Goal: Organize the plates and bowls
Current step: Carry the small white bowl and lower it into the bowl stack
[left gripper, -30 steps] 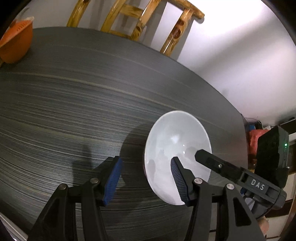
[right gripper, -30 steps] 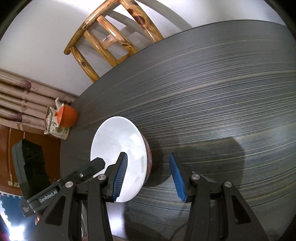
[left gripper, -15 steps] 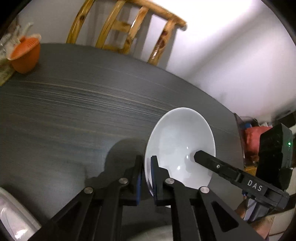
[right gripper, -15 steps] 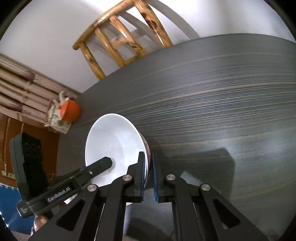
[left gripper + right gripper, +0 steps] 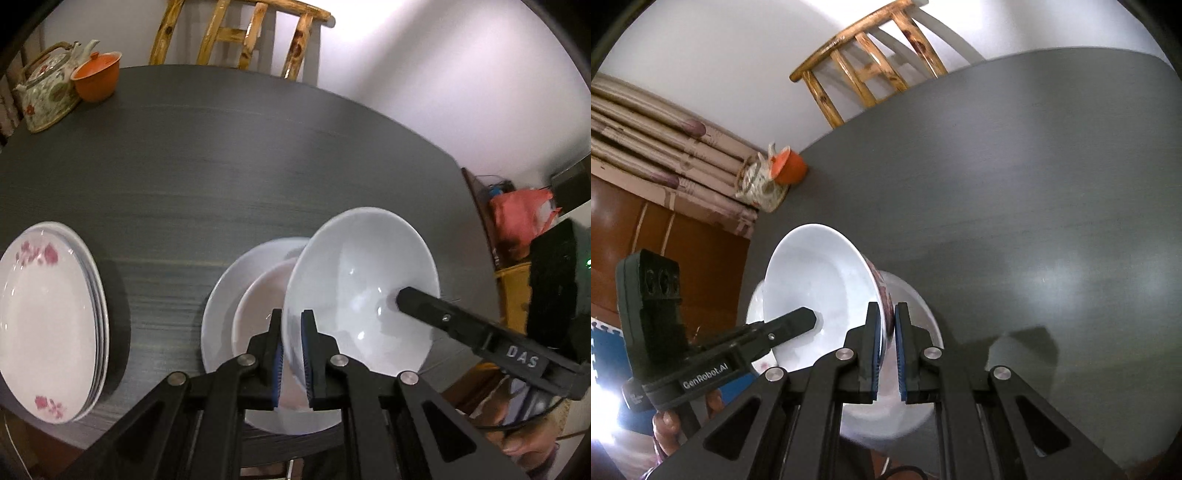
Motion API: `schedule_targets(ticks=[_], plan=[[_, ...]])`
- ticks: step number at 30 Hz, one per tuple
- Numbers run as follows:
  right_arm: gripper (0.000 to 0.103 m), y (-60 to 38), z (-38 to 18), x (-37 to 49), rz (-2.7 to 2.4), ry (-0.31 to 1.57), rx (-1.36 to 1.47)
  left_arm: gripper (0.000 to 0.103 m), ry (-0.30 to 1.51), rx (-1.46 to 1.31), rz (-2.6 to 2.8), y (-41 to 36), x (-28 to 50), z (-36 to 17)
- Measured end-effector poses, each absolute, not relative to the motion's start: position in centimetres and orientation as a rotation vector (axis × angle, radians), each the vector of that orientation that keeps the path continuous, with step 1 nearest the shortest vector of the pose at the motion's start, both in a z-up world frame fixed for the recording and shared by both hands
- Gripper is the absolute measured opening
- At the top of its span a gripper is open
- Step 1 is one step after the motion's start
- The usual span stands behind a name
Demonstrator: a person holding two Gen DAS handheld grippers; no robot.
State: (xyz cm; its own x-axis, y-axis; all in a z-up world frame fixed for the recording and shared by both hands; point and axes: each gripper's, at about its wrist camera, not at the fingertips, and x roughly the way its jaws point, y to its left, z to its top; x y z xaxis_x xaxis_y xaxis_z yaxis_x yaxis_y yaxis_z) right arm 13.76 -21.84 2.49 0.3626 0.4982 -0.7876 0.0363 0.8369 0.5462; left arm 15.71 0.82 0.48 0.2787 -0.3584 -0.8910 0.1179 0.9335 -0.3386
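Note:
A white bowl (image 5: 362, 280) with a red-patterned outside is held between both grippers, lifted above a second bowl (image 5: 258, 306) sitting in a white plate (image 5: 229, 291). My left gripper (image 5: 291, 354) is shut on the bowl's left rim. My right gripper (image 5: 886, 350) is shut on the opposite rim of the white bowl (image 5: 820, 291); the plate below (image 5: 916, 306) shows past it. A stack of white plates with pink flowers (image 5: 48, 317) lies at the left on the dark table (image 5: 221, 155).
A floral teapot (image 5: 48, 92) and an orange lidded cup (image 5: 98, 75) stand at the table's far left corner. A wooden chair (image 5: 240, 33) is behind the table. A red bag (image 5: 521, 221) lies off the table's right edge.
Both grippers closed on the bowl's opposite rims, lifted it and carried it back toward the table's near edge, over the bowl and plate. The flowered plate stack came into view.

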Motion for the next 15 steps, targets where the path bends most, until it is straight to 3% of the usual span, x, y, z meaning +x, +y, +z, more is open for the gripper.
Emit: schedule_targets(ticks=[15], plan=[[0.010, -19.6, 0.1, 13.4, 0.258, 1.215, 0.432, 0.009, 1.267, -0.203, -0.272, 0.8, 15.2, -1.2]])
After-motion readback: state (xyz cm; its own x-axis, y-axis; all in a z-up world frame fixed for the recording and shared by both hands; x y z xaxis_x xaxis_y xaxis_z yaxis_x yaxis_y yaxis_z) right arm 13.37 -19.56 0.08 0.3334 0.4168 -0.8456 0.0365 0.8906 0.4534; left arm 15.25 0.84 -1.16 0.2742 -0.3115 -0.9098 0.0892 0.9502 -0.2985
